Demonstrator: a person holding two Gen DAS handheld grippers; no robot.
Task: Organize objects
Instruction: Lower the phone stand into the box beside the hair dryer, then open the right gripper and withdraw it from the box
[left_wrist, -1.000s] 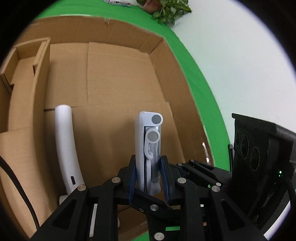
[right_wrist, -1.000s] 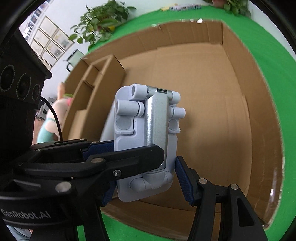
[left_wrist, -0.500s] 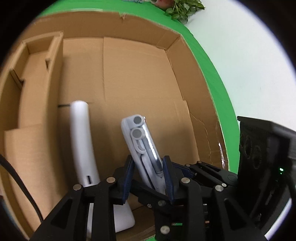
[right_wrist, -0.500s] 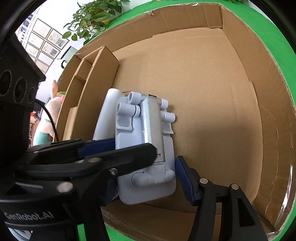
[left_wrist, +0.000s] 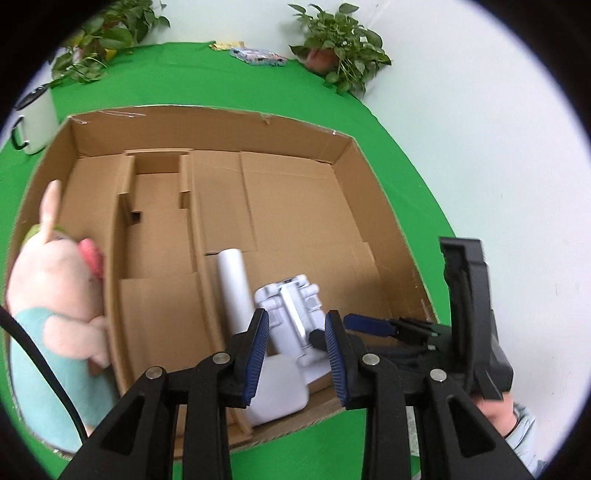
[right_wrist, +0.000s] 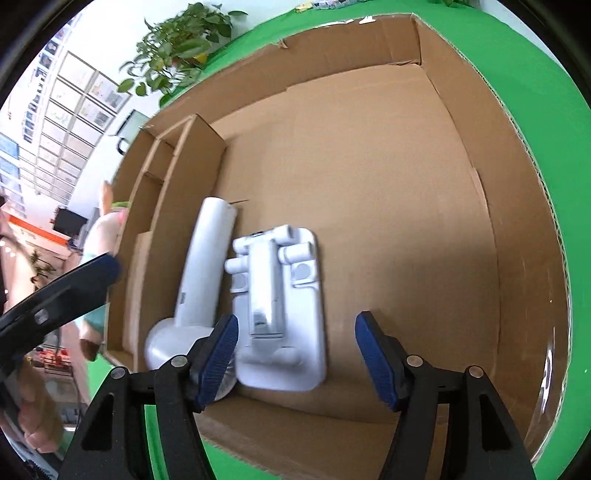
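Both grippers have let go of the white folding stand (right_wrist: 280, 306), which a moment ago hung clamped between them above the box and now lies flat on the cardboard floor. Nearest the lens, the right gripper (right_wrist: 295, 354) hovers just over the stand's near end, its jaws opening and nothing pressed between the blue pads, so the release looks complete. The left gripper (left_wrist: 295, 354) has risen and pulled back; its jaws stand fairly narrow and bare, the stand seen through the gap but well below. Touching the stand's left side lies the white curved handle piece (right_wrist: 199, 280), set parallel to it, which suggests the two pale items are being grouped side by side in the big open compartment of the cardboard box (right_wrist: 480, 166). Past the divider (left_wrist: 195, 229), a plush pig (left_wrist: 51, 295) occupies the leftmost section. Farther off, potted plants (left_wrist: 340, 40) stand on the green table (left_wrist: 184, 81).
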